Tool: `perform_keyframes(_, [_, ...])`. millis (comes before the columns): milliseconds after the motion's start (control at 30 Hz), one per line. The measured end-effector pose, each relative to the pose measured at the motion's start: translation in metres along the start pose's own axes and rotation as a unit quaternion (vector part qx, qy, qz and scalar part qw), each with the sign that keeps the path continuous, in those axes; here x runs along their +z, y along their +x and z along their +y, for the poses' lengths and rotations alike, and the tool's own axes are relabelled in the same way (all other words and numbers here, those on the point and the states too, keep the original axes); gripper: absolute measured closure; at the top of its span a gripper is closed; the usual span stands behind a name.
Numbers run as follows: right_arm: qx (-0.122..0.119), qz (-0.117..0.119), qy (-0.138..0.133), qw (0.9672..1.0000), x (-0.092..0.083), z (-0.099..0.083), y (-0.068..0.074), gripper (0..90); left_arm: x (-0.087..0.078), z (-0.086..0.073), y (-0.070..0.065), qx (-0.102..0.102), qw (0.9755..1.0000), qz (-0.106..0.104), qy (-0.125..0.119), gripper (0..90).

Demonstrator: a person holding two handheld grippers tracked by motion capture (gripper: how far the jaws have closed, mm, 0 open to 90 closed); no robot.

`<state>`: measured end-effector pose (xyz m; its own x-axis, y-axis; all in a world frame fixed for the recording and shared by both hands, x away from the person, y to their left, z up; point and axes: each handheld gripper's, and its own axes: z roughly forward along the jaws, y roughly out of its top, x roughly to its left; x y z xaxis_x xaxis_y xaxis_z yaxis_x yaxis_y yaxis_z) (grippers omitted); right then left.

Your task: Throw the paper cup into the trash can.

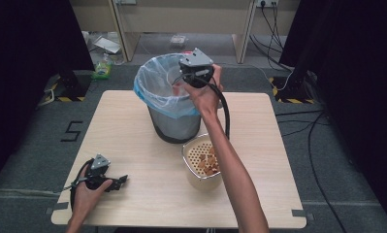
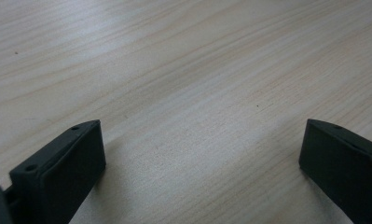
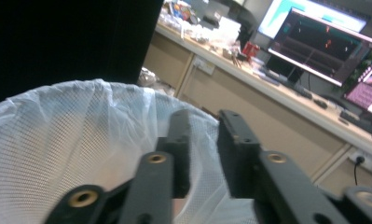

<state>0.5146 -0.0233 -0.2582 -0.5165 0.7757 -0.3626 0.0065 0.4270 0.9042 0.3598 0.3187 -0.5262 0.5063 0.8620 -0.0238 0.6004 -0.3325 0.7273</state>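
Forearm reaching up from the bottom edge of the high view, right gripper (image 1: 181, 83) over the lined bin (image 1: 169, 97), sieve basket (image 1: 202, 160) of scraps just beside the bin, left gripper (image 1: 120, 181) resting on the table (image 1: 133, 126), left gripper view, jaws wide apart, nothing between, right gripper view, jaws slightly parted, empty, above the bin (image 3: 58, 140).

Lab: monitors (image 3: 321, 44), cabled floor (image 1: 302, 121), black curtains (image 1: 26, 48)
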Motion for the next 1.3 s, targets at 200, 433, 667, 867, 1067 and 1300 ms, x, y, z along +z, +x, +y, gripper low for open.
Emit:
perform_keyframes(200, [0.010,-0.003,0.014,0.9998,-0.004,-0.001,-0.005,59.6,0.000,0.000,0.000,0.000,1.0000,0.000,0.000,0.0])
perform_keyframes(433, [0.049,-0.012,0.021,0.9985,-0.026,-0.015,-0.022,49.9,0.000,0.000,0.000,0.000,1.0000,0.000,0.001,0.0])
perform_keyframes(667, [0.079,-0.013,0.028,0.9964,-0.054,-0.032,-0.042,45.0,0.000,0.000,0.000,0.000,1.0000,0.000,0.001,0.0])
perform_keyframes(867, [0.095,-0.018,0.039,0.9946,-0.075,-0.052,-0.057,43.2,0.000,0.000,0.000,0.000,1.0000,0.000,0.000,0.0])
perform_keyframes(1067, [0.106,-0.028,0.043,0.9930,-0.092,-0.070,-0.069,42.3,0.000,0.000,0.000,0.000,1.0000,0.000,0.001,0.0])
perform_keyframes(1300, [0.109,-0.031,0.061,0.9917,-0.110,-0.097,-0.074,41.4,0.000,0.000,0.000,0.000,1.0000,0.000,0.001,0.0])
